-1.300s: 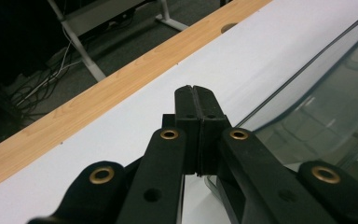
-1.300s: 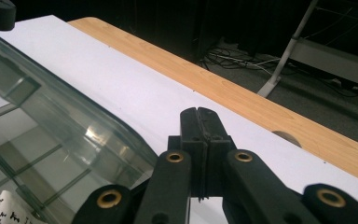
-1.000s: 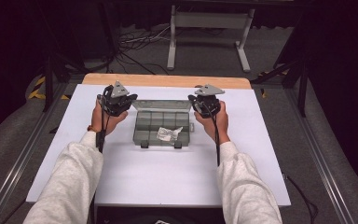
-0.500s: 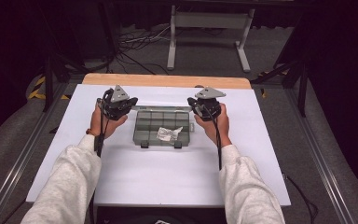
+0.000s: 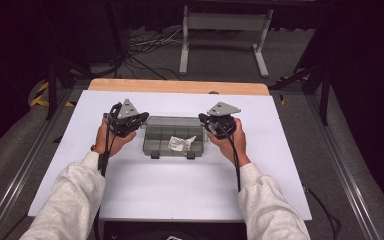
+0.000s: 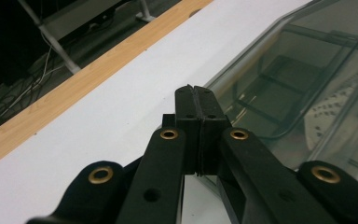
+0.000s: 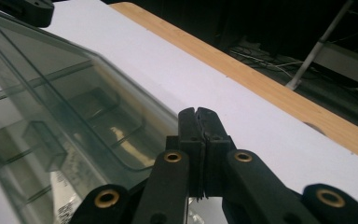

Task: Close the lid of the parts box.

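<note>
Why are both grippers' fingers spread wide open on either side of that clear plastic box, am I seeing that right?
Not quite. The left gripper and right gripper do flank the clear plastic box, but each gripper view shows its fingers pressed shut, not spread open.

Compartment box [image 5: 172, 135]: clear, grey-tinted plastic, smooth and glossy, with reflections along its lid. Small packet [image 5: 181, 143] inside it: white with dark print, looks like paper or thin film (which one cannot be told). Table top [image 5: 180, 185]: smooth matt white sheet; far edge strip [image 5: 180, 87] of light wood with visible grain. Left gripper [image 6: 196, 95] and right gripper [image 7: 198, 116]: matt black plastic jaws with brass-coloured metal rivets. Sleeves [image 5: 70, 200]: pale, soft knitted cloth.
</note>
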Motion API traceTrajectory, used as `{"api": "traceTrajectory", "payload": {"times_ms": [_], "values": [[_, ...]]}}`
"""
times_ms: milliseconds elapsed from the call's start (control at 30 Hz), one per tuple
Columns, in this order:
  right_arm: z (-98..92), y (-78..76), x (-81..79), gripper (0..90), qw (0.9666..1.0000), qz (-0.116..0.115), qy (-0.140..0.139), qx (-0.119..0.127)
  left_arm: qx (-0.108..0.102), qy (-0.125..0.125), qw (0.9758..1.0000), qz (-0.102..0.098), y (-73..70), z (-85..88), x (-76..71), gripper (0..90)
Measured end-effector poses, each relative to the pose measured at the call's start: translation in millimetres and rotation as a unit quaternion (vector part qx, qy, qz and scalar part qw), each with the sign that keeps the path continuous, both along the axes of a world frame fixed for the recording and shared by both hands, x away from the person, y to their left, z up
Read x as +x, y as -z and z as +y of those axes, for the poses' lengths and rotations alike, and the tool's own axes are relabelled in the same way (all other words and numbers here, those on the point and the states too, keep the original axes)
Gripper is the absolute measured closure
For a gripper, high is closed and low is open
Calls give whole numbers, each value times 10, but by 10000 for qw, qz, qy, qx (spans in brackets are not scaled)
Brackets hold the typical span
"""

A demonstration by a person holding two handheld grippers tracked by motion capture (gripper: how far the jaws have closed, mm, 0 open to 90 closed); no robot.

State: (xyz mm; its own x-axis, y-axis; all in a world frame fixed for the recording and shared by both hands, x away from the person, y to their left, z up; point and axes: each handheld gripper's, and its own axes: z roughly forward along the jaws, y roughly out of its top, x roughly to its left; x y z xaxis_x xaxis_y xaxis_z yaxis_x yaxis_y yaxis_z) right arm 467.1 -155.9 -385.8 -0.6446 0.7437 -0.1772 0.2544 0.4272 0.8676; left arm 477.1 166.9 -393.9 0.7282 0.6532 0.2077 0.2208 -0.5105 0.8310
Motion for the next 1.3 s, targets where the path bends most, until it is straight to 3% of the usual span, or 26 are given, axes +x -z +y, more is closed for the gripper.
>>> {"api": "traceTrajectory", "payload": {"times_ms": [300, 833, 1300], "values": [[-12, 78, -176, 896, 9997, 57, -223, 53, 43, 221, 9997, -55, 44, -10, -150, 898], [-2, 200, -374, 893, 9987, 135, -483, -76, 62, 471, 9988, -94, 190, -2, -405, 893], [30, 341, -469, 893, 9973, 291, -628, -226, 208, 665, 9976, -61, 306, 7, -495, 890]]}}
